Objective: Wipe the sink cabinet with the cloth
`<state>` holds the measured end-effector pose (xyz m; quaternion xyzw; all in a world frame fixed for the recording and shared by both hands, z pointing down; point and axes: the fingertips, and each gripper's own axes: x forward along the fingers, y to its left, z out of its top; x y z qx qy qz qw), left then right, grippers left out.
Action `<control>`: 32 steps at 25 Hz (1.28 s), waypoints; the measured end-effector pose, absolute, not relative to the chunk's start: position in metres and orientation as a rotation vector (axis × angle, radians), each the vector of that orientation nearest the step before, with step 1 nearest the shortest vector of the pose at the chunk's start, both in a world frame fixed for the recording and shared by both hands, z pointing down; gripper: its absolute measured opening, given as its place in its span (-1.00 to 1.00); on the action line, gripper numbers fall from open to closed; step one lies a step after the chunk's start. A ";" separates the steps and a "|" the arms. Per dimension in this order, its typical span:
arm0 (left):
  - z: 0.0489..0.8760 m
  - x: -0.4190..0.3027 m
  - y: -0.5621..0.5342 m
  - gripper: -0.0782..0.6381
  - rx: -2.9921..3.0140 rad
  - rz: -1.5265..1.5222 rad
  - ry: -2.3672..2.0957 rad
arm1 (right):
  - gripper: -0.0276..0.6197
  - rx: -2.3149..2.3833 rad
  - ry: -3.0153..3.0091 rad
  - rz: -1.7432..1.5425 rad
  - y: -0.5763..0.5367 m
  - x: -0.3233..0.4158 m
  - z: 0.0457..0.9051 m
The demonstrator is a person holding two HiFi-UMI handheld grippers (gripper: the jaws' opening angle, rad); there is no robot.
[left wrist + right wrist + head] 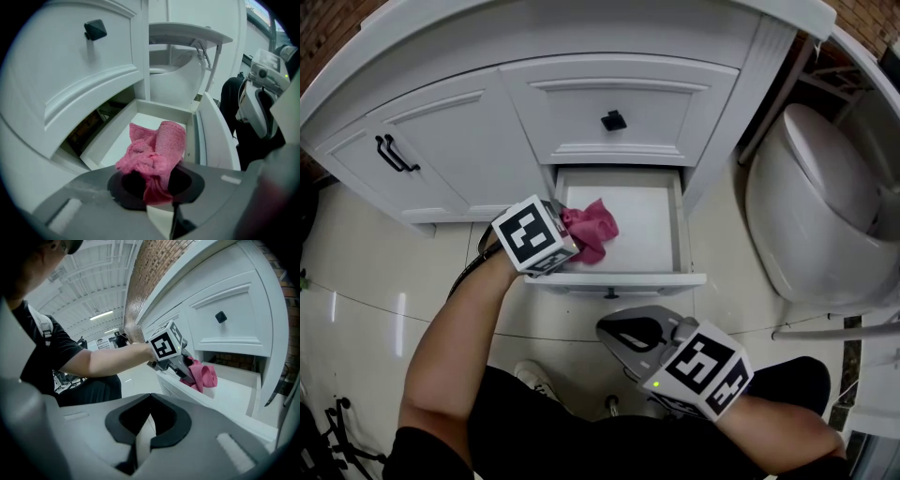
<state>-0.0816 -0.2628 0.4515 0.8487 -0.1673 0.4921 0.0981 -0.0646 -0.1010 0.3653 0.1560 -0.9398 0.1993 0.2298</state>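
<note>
A crumpled pink cloth hangs over the left part of the open bottom drawer of the white sink cabinet. My left gripper is shut on the cloth, which bunches out past its jaws above the white drawer floor. My right gripper is held lower, in front of the drawer front and apart from it, shut with nothing in it. In the right gripper view, the shut right gripper looks toward the left gripper and the cloth.
A shut drawer with a black knob sits above the open one, and a door with a black handle is to the left. A white toilet stands close on the right. The person's legs and a shoe are on the tiled floor below.
</note>
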 end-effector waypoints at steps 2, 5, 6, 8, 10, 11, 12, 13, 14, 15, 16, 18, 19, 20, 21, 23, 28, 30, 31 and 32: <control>0.436 -0.076 -0.269 -0.52 2.581 1.352 -0.566 | -0.90 0.455 -2.587 0.551 -0.099 -0.065 0.365; 0.391 -0.057 -0.275 -0.52 2.733 1.136 -0.669 | -0.90 0.481 -2.596 0.531 -0.093 -0.064 0.365; 0.373 -0.048 -0.274 -0.52 2.781 1.054 -0.685 | -0.90 0.491 -2.594 0.523 -0.091 -0.062 0.365; 0.338 -0.025 -0.264 -0.52 2.865 0.892 -0.672 | -0.90 0.507 -2.591 0.522 -0.087 -0.060 0.364; 0.316 0.003 -0.245 -0.52 2.915 0.775 -0.592 | -0.90 0.516 -2.595 0.534 -0.082 -0.059 0.363; 0.310 0.017 -0.235 -0.52 2.923 0.737 -0.540 | -0.90 0.521 -2.598 0.536 -0.079 -0.058 0.362; 0.307 0.031 -0.226 -0.52 2.925 0.714 -0.494 | -0.90 0.525 -2.600 0.536 -0.076 -0.058 0.362; 0.307 0.044 -0.219 -0.52 2.927 0.710 -0.455 | -0.90 0.529 -2.600 0.535 -0.073 -0.056 0.362; 0.310 0.056 -0.213 -0.52 2.933 0.728 -0.423 | -0.90 0.534 -2.598 0.535 -0.071 -0.054 0.362; 0.314 0.067 -0.206 -0.52 2.940 0.760 -0.393 | -0.90 0.540 -2.598 0.536 -0.069 -0.051 0.362; 0.318 0.076 -0.200 -0.52 2.945 0.793 -0.363 | -0.90 0.547 -2.600 0.536 -0.067 -0.049 0.361; 0.326 0.090 -0.190 -0.52 2.945 0.849 -0.317 | -0.90 0.562 -2.606 0.538 -0.066 -0.045 0.359; 0.329 0.094 -0.187 -0.52 2.945 0.872 -0.312 | -0.90 0.569 -2.607 0.539 -0.066 -0.042 0.358; 0.333 0.096 -0.187 -0.52 2.945 0.889 -0.319 | -0.90 0.574 -2.608 0.542 -0.065 -0.040 0.357; 0.335 0.096 -0.187 -0.52 2.943 0.896 -0.331 | -0.90 0.577 -2.611 0.546 -0.064 -0.038 0.356; 0.337 0.095 -0.187 -0.52 2.932 0.893 -0.356 | -0.90 0.578 -2.618 0.550 -0.060 -0.036 0.353; 0.337 0.073 -0.189 -0.53 2.905 0.910 -0.445 | -0.90 0.583 -2.621 0.550 -0.052 -0.034 0.352; 0.336 0.057 -0.189 -0.52 2.898 0.907 -0.502 | -0.90 0.590 -2.614 0.556 -0.050 -0.032 0.353; 0.336 0.049 -0.189 -0.52 2.894 0.906 -0.526 | -0.90 0.595 -2.611 0.557 -0.050 -0.032 0.354; 0.335 0.040 -0.187 -0.52 2.886 0.904 -0.547 | -0.90 0.601 -2.610 0.556 -0.049 -0.032 0.353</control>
